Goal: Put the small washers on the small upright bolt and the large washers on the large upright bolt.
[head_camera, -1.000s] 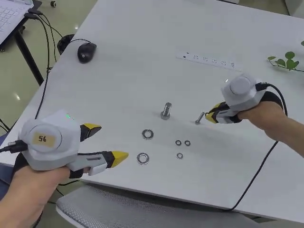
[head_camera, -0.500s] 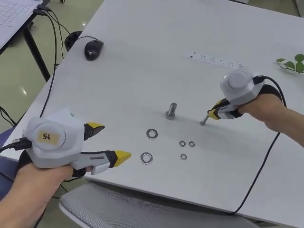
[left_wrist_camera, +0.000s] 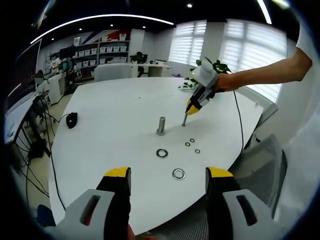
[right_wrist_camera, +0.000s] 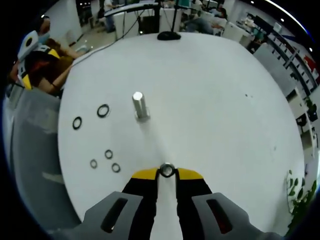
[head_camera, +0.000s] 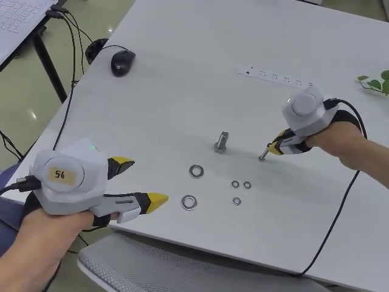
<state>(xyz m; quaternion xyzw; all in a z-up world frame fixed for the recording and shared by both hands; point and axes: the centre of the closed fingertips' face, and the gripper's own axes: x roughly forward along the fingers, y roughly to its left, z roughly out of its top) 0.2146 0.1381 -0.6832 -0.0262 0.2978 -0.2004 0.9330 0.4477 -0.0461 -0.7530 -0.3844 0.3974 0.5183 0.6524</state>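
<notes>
- Bench point(head_camera: 182, 73): white, matte top, taking up the middle of the head view.
- Mouse point(head_camera: 123, 61): black, lying on the bench at 10 o'clock, its cable point(head_camera: 73, 67) trailing off the edge.
- Power strip point(head_camera: 279, 79): white, lying flat at 1 o'clock.
- Plant point(head_camera: 377, 82): green leaves reaching in at 2 o'clock.
- Laptop point(head_camera: 18, 18): sitting on a side stand at 10 o'clock, off the bench.
- Chair point(head_camera: 140, 267): grey mesh, standing against the near edge at 6 o'clock.
- Floor point(head_camera: 24, 103): pale and glossy, reflecting light at 9 o'clock.
- Windows point(left_wrist_camera: 245, 45): slatted blinds letting in daylight, at 1 o'clock in the left gripper view.
- Ceiling light strip point(left_wrist_camera: 100, 19): glowing at 11 o'clock.
- Shelves point(left_wrist_camera: 107, 47): standing along the far wall.
</notes>
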